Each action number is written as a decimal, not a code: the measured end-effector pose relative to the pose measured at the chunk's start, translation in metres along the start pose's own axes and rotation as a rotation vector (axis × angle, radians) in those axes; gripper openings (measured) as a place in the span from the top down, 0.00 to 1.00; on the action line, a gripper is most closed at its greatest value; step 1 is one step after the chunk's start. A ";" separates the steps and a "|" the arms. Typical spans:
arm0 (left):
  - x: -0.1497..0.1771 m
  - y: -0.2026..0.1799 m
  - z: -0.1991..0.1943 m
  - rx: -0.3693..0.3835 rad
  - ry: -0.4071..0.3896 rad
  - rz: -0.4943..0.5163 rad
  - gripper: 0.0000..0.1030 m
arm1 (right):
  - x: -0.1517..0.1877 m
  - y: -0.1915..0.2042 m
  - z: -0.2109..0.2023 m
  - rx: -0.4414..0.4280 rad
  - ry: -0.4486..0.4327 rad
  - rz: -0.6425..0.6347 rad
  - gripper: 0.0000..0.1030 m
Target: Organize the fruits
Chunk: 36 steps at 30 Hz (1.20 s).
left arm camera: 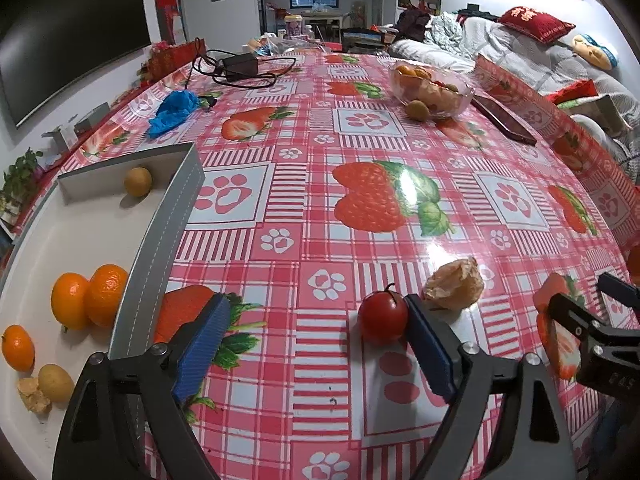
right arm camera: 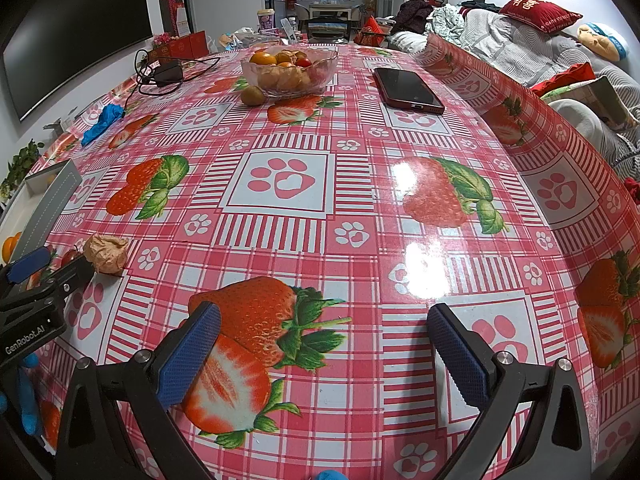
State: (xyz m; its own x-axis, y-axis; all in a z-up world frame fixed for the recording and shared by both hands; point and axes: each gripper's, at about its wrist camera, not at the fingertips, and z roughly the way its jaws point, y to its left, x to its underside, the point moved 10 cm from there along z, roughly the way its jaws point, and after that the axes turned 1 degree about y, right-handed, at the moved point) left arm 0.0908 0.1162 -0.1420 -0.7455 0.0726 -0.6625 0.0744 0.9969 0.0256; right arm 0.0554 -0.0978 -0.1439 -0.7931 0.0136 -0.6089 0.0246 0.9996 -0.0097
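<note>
A small red fruit with a stem point(left arm camera: 383, 313) lies on the strawberry-print tablecloth point(left arm camera: 360, 140). It rests just inside the right finger of my left gripper point(left arm camera: 316, 308), which is open wide and holds nothing. To the left stands a grey tray point(left arm camera: 160, 240) with three oranges point(left arm camera: 70, 300), two small yellow fruits point(left arm camera: 138, 181) and a scrap of peel point(left arm camera: 34, 394). My right gripper point(right arm camera: 322, 312) is open over bare cloth with nothing between its fingers. A glass bowl point(right arm camera: 290, 66) of mixed fruit stands far back, with a brown-green fruit point(right arm camera: 253, 95) beside it.
A crumpled piece of orange peel point(left arm camera: 456, 284) lies just past the red fruit. A dark phone point(right arm camera: 408, 90) lies to the right of the bowl. A blue cloth point(left arm camera: 174, 108) and a charger with its cable point(left arm camera: 240, 65) lie at the back left. A sofa flanks the table's right edge.
</note>
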 end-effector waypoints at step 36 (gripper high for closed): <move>0.006 -0.004 -0.047 0.132 0.075 -0.004 0.77 | -0.001 0.001 0.001 -0.001 0.008 -0.006 0.00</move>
State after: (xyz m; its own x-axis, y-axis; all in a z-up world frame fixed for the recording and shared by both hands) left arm 0.0548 0.1146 -0.1107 -0.7928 0.0757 -0.6048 0.1539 0.9850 -0.0784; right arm 0.0565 -0.0967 -0.1440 -0.7983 0.0081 -0.6022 0.0196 0.9997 -0.0126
